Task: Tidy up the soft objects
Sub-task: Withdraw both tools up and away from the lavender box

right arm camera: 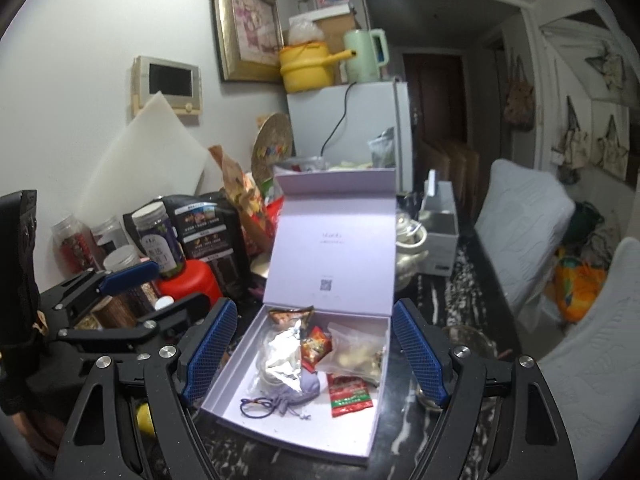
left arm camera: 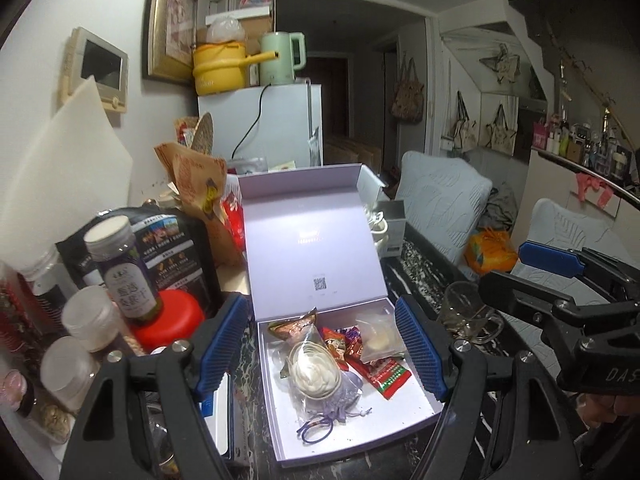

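step: judged near done, lid next | box (left arm camera: 400, 408) on counter (left arm camera: 416, 264), lid (left arm camera: 312, 240) upright, soft packets and pouch (left arm camera: 344, 396) inside | left gripper (left arm camera: 320, 348) apart, empty | right gripper (right arm camera: 312, 356) apart, empty | advice: push lid from behind, keep packets below rim

Both grippers, left gripper (left arm camera: 320, 352) and right gripper (right arm camera: 314, 354), hung side by side, tilted downward, jaws wide and empty

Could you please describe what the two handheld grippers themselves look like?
Both the left gripper and the right gripper have black linkage arms with silver bolts, ending in blue, ribbed pads. The right gripper's black body bears white lettering.
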`<state>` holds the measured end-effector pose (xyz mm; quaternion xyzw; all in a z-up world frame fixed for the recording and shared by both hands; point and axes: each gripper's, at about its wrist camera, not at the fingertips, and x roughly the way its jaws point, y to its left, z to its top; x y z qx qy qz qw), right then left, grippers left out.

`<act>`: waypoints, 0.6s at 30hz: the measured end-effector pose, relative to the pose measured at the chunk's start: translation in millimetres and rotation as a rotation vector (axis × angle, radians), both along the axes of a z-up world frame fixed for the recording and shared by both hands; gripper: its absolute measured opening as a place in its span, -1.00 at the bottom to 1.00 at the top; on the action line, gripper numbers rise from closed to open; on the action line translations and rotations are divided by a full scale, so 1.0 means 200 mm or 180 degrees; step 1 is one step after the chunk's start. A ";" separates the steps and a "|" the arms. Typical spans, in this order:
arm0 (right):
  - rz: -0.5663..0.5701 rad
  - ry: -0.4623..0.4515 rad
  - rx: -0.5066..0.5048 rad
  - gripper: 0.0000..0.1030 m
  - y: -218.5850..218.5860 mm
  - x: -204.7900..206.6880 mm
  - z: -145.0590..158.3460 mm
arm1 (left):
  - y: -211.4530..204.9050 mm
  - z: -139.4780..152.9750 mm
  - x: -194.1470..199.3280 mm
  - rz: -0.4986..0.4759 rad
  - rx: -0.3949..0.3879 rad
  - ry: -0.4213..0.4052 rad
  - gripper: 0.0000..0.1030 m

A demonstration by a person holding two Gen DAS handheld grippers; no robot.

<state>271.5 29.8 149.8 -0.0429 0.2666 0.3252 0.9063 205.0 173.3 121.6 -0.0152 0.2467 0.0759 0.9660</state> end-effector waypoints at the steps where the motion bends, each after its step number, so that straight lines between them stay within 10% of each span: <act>1: -0.0021 -0.0031 0.0004 0.58 -0.01 -0.03 0.01 | -0.01 0.01 -0.02 -0.0011 -0.0007 -0.0012 0.52; 5: -0.0069 -0.0137 0.0019 0.67 -0.06 -0.13 0.05 | -0.03 0.05 -0.11 -0.0021 0.0005 -0.0126 0.90; 18: -0.0336 -0.0442 -0.0088 0.87 -0.20 -0.47 0.09 | -0.12 0.06 -0.40 -0.0013 -0.0011 -0.0224 0.95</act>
